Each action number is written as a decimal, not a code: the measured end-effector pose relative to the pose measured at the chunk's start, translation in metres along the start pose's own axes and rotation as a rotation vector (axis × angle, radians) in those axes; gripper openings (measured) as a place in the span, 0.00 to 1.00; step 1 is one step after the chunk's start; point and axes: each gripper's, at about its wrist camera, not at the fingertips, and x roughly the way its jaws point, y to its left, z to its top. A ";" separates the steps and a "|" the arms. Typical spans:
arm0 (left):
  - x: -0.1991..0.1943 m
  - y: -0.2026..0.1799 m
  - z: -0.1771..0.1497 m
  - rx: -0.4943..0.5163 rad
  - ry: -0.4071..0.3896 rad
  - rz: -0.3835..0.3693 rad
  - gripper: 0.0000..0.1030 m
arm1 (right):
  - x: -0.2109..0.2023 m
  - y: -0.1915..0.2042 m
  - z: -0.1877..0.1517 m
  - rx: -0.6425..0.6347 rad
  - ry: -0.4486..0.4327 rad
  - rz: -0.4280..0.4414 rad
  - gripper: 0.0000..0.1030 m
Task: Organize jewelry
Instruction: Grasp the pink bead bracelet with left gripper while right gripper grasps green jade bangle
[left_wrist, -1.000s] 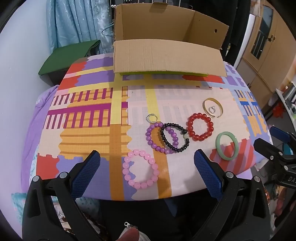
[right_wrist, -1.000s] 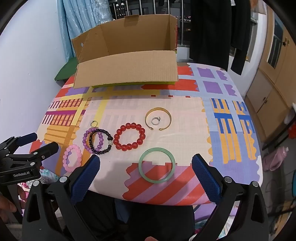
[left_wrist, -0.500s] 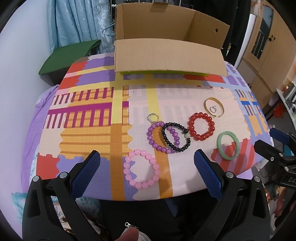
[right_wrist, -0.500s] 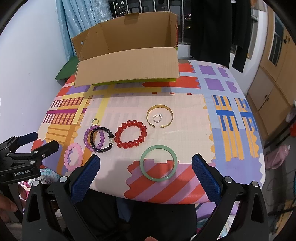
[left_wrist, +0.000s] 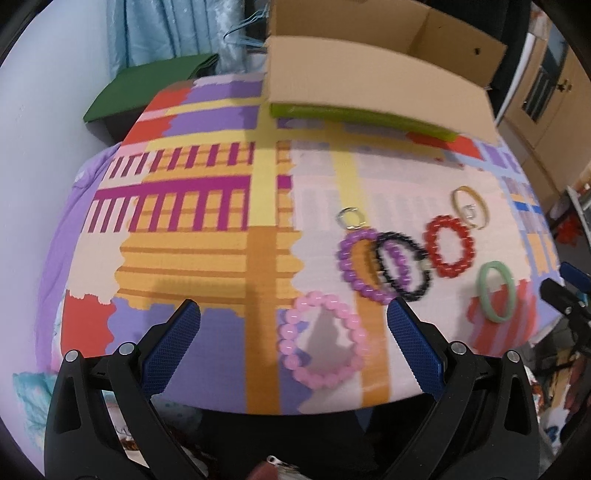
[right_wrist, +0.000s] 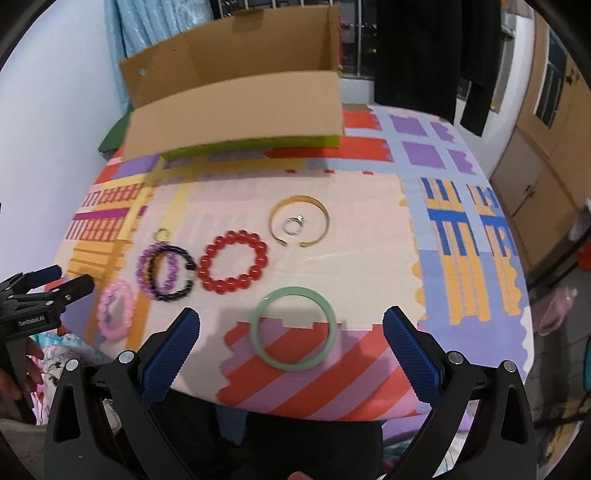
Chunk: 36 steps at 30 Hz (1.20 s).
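pink bead bracelet (left_wrist: 323, 345) lower centre, near table's front edge, between spread fingers of left gripper (left_wrist: 293, 341) | green bangle (right_wrist: 293, 328) lower centre inside wide, empty right gripper (right_wrist: 291, 349) | cardboard box (right_wrist: 236, 99) upper frame, bare cloth between

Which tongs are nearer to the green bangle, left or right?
Right. The right tongs hang open with the green bangle lying between their tips; the left tongs are open over the pink bead bracelet, further off.
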 end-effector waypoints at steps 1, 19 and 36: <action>0.003 0.002 0.000 -0.002 0.003 0.005 0.94 | 0.006 -0.004 0.000 0.009 0.009 -0.015 0.95; 0.053 0.021 -0.010 0.033 0.086 0.086 0.94 | 0.068 -0.023 -0.004 -0.014 0.097 -0.079 0.55; 0.046 0.012 -0.013 0.053 0.049 0.039 0.69 | 0.065 -0.020 -0.008 -0.052 0.067 -0.054 0.20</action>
